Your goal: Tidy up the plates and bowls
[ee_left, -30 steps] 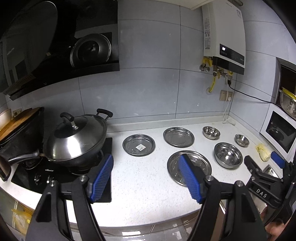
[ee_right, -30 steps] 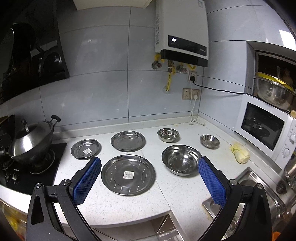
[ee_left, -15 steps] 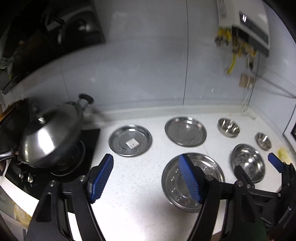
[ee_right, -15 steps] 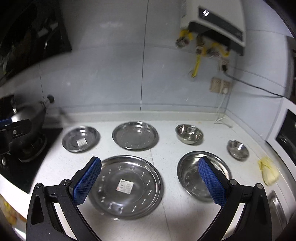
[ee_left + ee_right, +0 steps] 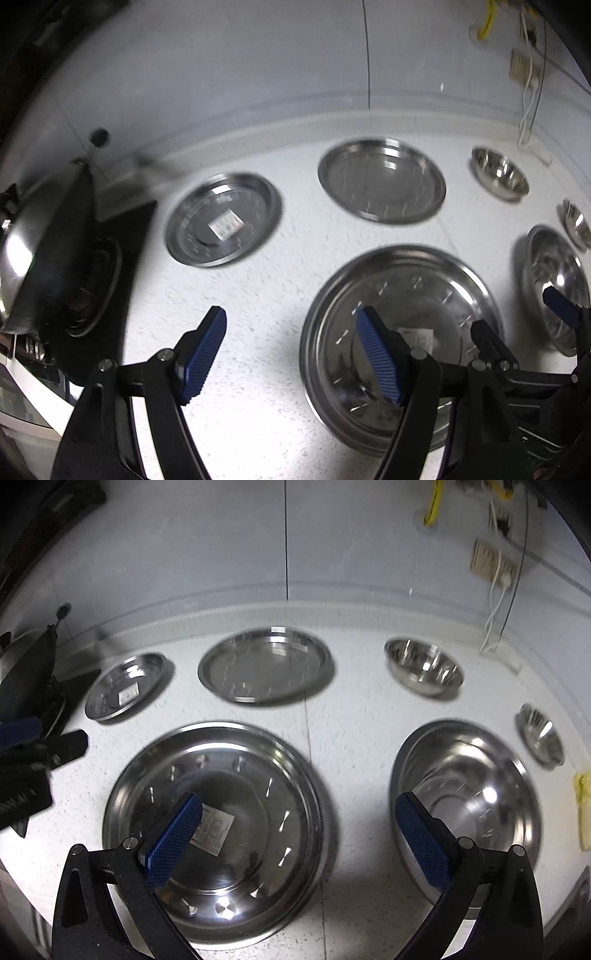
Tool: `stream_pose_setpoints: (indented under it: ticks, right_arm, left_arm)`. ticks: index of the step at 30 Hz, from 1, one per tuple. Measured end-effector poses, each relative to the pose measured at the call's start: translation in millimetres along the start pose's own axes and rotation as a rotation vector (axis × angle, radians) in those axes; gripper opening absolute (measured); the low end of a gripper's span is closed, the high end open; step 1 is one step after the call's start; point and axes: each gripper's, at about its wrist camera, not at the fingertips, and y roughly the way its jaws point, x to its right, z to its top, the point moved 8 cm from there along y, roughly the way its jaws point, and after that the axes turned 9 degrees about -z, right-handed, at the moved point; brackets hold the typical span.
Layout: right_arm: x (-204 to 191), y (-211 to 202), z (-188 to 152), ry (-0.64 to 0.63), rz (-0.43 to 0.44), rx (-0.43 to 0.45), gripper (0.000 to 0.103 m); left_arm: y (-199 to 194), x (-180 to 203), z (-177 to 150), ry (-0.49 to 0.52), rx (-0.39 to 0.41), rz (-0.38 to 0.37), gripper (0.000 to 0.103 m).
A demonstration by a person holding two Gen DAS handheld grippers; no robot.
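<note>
Gleaming steel plates (image 5: 218,823) and bowls (image 5: 469,812) dot the white speckled countertop (image 5: 258,295).

The left tongs (image 5: 291,354) are black plastic arms, each ending in a ribbed blue pad (image 5: 380,356) and pinned with silver screw heads at the joints. The right tongs (image 5: 295,840) match: matte black triangular arms with cut-out openings, blue cross-hatched pads (image 5: 421,843) and round silver screws. White lettering shows on the left tongs' black body in the right wrist view, too blurred to read.
</note>
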Motion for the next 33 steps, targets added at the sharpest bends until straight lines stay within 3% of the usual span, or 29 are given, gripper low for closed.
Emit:
stream_pose_setpoints:
  ticks: [9,18,22,23,24,25,26,28,33]
  right_arm:
    - [-10,37,-20,0.057,0.026,-0.142,0.102]
    - [-24,50,-30,0.184,0.090,-0.259,0.102]
    - [-29,52,-30,0.169,0.029,-0.266,0.099]
    - [-30,51,-29,0.164,0.024,-0.266,0.095]
    - [-29,50,-28,0.155,0.005,-0.257,0.079]
    - [-26,50,-27,0.145,-0.036,-0.256,0.052]
    - [-19,50,-25,0.129,-0.114,-0.248,0.043]
    - [-10,50,-20,0.153,-0.117,-0.258,0.020]
    - [-3,51,-22,0.116,-0.092,-0.296,0.017]
  left_arm:
    - [53,7,-7,0.057,-0.139,-0.067,0.072]
    - [82,0,-13,0.023,-0.250,-0.155,0.071]
    - [92,6,-16,0.034,-0.291,-0.197,0.031]
    - [93,6,-15,0.035,-0.298,-0.188,0.030]
    - [93,6,-14,0.039,-0.296,-0.176,0.030]
    - [94,4,-12,0.038,-0.296,-0.166,0.030]
    - [95,1,-10,0.024,-0.291,-0.164,0.024]
    - [94,-4,-8,0.008,-0.280,-0.156,0.020]
    - [90,-5,-8,0.009,-0.306,-0.177,0.017]
